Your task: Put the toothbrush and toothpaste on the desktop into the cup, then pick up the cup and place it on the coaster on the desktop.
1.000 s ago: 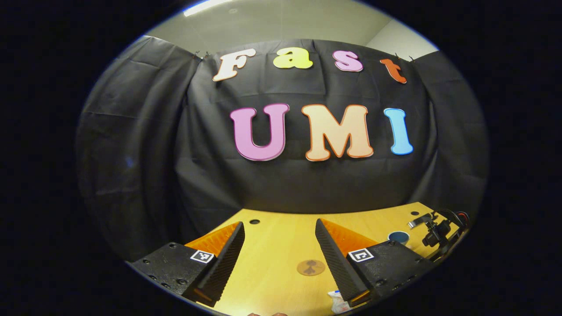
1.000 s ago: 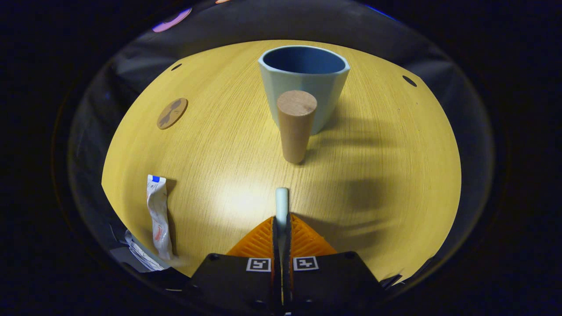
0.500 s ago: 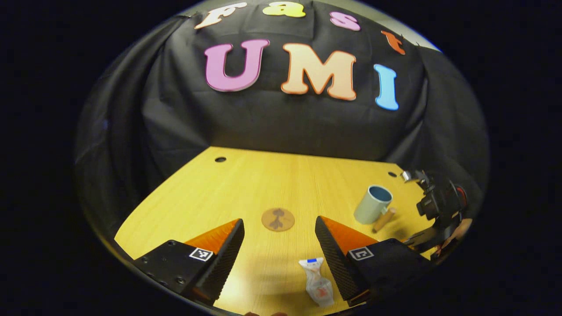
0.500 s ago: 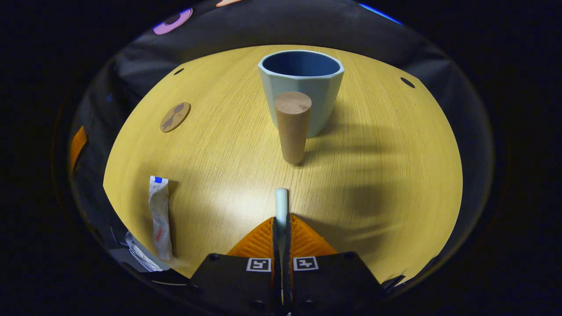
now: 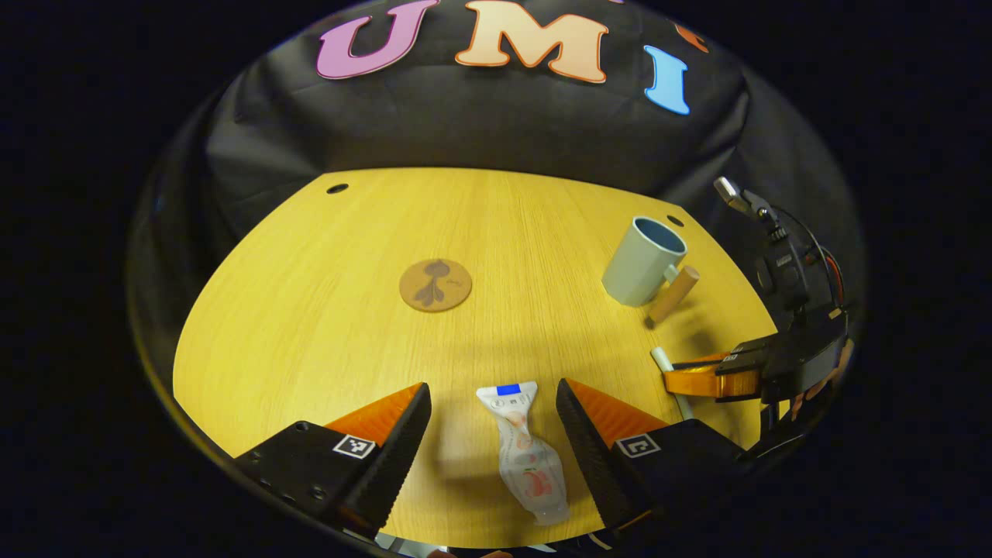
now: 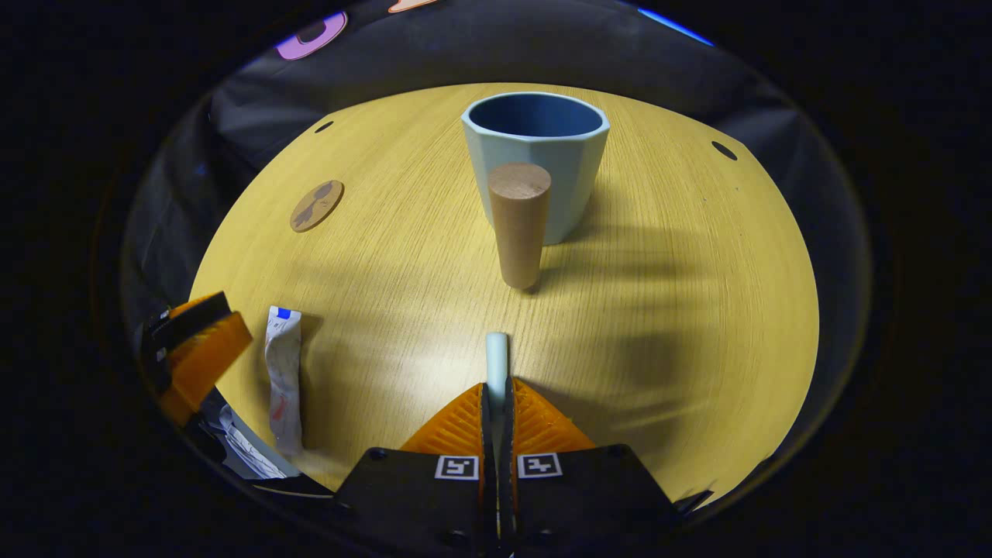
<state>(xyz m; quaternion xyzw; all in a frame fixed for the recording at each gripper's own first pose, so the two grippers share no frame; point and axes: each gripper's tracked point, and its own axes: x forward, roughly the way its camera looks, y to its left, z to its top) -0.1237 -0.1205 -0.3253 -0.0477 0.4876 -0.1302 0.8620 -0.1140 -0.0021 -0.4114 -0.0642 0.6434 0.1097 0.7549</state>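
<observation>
A white toothpaste tube [image 5: 523,457] lies flat near the table's front edge, between the spread fingers of my open left gripper [image 5: 493,386], which hovers above it. The pale blue cup [image 5: 643,261] stands upright at the right, with a wooden peg handle [image 5: 673,294] slanting off its side. My right gripper [image 6: 496,385] is shut on the white toothbrush [image 6: 496,358], whose end pokes forward toward the cup [image 6: 535,167] and its handle [image 6: 518,225]. The round brown coaster [image 5: 435,284] lies mid-table. In the right gripper view the tube [image 6: 284,376] lies at the left, beside the left gripper's finger [image 6: 200,349].
The yellow wooden table [image 5: 325,310] has small dark holes near its far corners [image 5: 337,188]. Black cloth walls it in behind and at both sides. A hand and cabling show behind the right gripper [image 5: 701,380] at the table's right edge.
My left gripper has tipped downward and come forward, so the toothpaste tube now lies between its fingers. The right gripper has barely moved and still grips the toothbrush.
</observation>
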